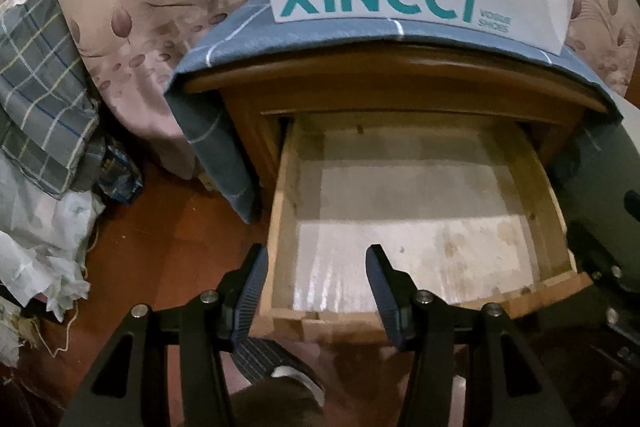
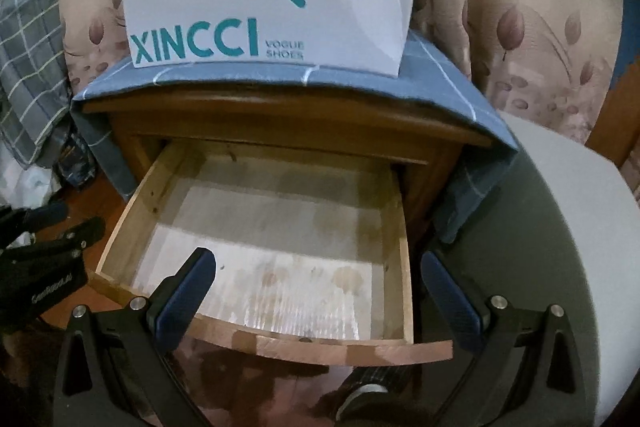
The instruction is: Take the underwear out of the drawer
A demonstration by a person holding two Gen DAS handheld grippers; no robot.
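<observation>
Both tongs hang wide and hold nothing: left gripper (image 1: pixel 316 259) and right gripper (image 2: pixel 316 267) over the open drawer (image 2: pixel 404 251). No underwear shows inside; reaching in risks closing on bare wood.

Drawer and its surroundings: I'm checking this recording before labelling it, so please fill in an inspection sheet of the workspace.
Surface: wooden nightstand under a blue checked cloth; white shoe box on top.
Job's things: drawer pulled out, stained liner bare; no underwear seen in it.
Clutter: crumpled white bags and a plaid fabric on the floor, seen at the left in both views.
Grippers: left gripper open, empty, over the drawer's corner; right gripper open wide, empty, over the drawer's front.
Cables: nothing seen.
Surroundings: leaf-print curtain behind; white rounded object beside the nightstand; reddish wooden floor.
</observation>
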